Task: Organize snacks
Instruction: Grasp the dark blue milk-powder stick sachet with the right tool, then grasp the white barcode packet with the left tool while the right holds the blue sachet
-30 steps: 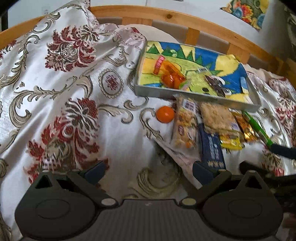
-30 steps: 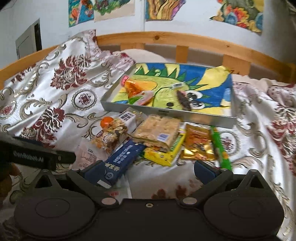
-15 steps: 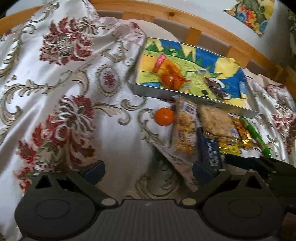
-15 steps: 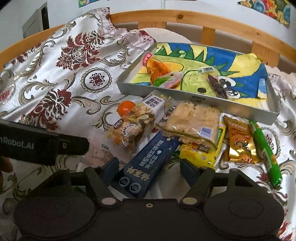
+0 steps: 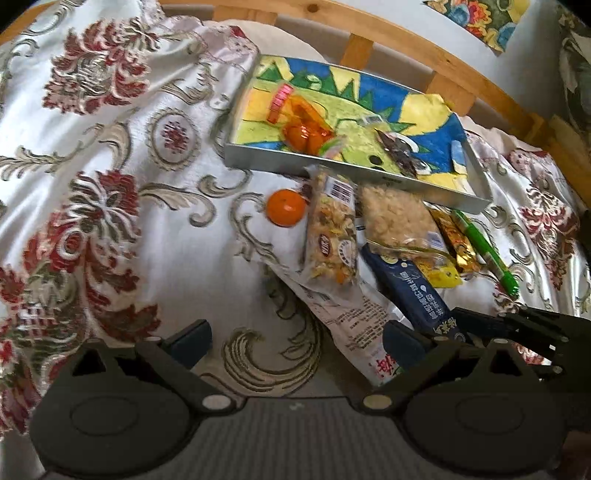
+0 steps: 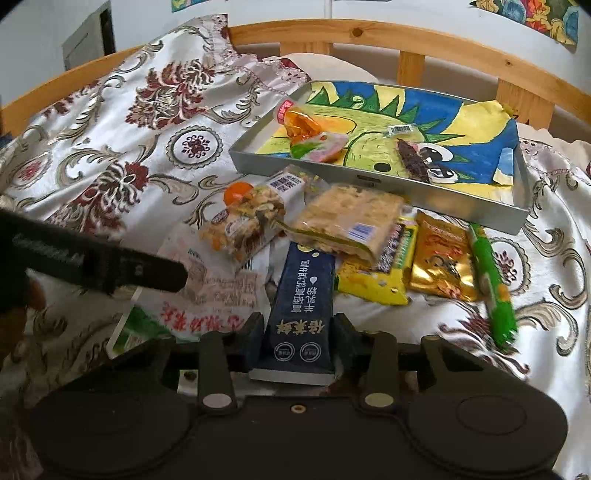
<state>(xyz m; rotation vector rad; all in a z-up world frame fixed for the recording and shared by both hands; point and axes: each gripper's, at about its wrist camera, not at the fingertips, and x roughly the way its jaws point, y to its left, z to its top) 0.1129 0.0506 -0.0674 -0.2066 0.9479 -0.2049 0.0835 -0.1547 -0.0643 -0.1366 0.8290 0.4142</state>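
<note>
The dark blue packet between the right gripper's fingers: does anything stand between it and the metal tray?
Yes. The crispy rice cake pack lies over the dark blue packet's far end, directly before the metal tray. The right gripper has just been closing around the packet.

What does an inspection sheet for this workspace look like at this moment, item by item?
Surface: floral bedspread on a wooden-framed bed.
Job's things: grey tray lined with a dinosaur drawing, a few wrapped snacks inside; below it a tangerine, nut bar, rice cracker pack, yellow pack, gold sachet, green stick pack, dark blue packet.
Clutter: white printed bag under the pile.
Grippers: right gripper jaws have just been closing, now on either side of the dark blue packet and touching it; left gripper jaws wide, nothing between.
Cables: nothing seen.
Surroundings: white wall, colourful paintings.
</note>
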